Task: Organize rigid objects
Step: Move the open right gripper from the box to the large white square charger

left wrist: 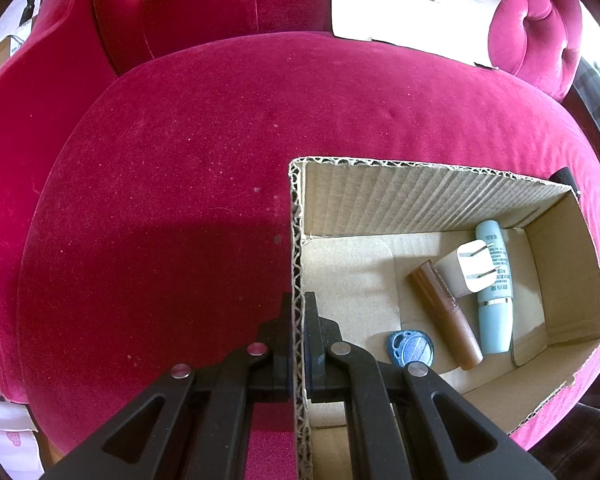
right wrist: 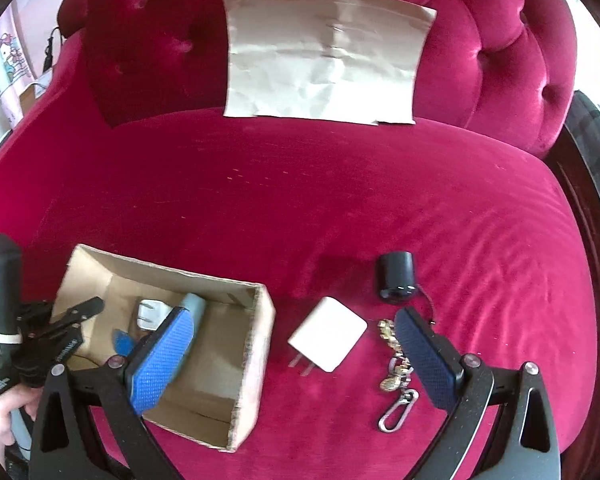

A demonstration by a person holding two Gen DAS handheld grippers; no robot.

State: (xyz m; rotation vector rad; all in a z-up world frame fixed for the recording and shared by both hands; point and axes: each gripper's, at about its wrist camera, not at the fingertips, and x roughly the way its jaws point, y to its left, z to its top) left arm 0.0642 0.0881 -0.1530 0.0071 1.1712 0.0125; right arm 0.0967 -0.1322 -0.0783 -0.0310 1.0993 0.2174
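Note:
An open cardboard box (left wrist: 298, 240) sits on a red velvet sofa seat. My left gripper (left wrist: 299, 300) is shut on the box's left wall, one finger inside and one outside. Inside lie a white plug (left wrist: 466, 270), a brown tube (left wrist: 444, 314), a light blue tube (left wrist: 494, 292) and a blue tag (left wrist: 410, 348). My right gripper (right wrist: 294, 320) hangs open above the seat, to the right of the box (right wrist: 256, 344). Between its blue pads (right wrist: 164, 356) lies a white charger (right wrist: 328, 334), untouched. A keychain (right wrist: 396, 368) and a small black object (right wrist: 396, 276) lie further right.
A flat brown paper bag (right wrist: 324, 56) leans on the tufted backrest. The left gripper (right wrist: 60, 320) and a person's hand (right wrist: 4, 412) show at the box's left side. The sofa's dark wooden edge (right wrist: 588, 216) runs along the right.

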